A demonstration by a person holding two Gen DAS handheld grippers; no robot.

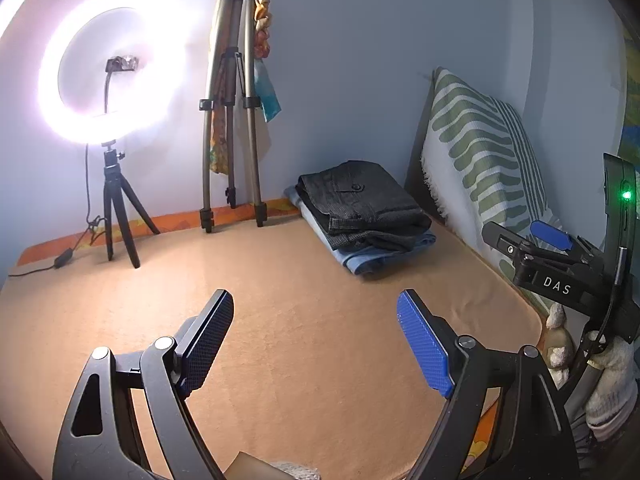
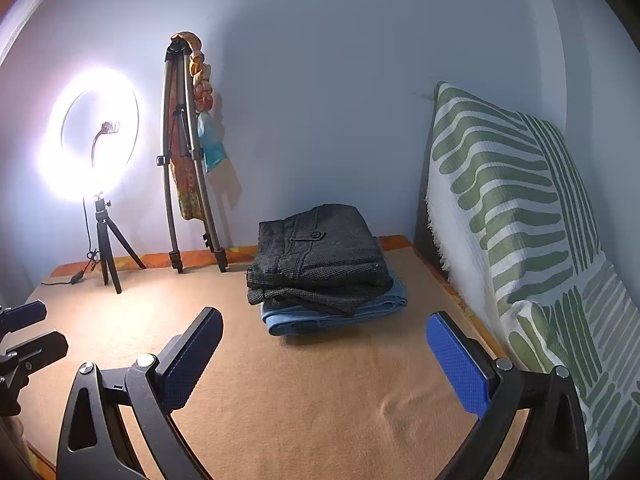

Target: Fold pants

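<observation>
Folded dark checked pants (image 1: 362, 204) (image 2: 320, 258) lie on top of folded light blue jeans (image 1: 372, 254) (image 2: 340, 314) at the far right of a tan-covered bed (image 1: 280, 300) (image 2: 320, 392). My left gripper (image 1: 316, 340) hovers open over the bare tan cover, well short of the stack, with nothing between its blue pads. My right gripper (image 2: 326, 356) is open too, empty, just in front of the stack. In the left wrist view the right gripper (image 1: 536, 240) shows at the right edge; in the right wrist view the left gripper (image 2: 28, 328) shows at the left edge.
A lit ring light on a small black tripod (image 1: 112, 128) (image 2: 96, 152) stands at the back left. A folded tall tripod with cloths hung on it (image 1: 232, 120) (image 2: 188, 160) leans on the wall. A green-and-white patterned pillow (image 1: 484, 152) (image 2: 520, 240) stands along the right side.
</observation>
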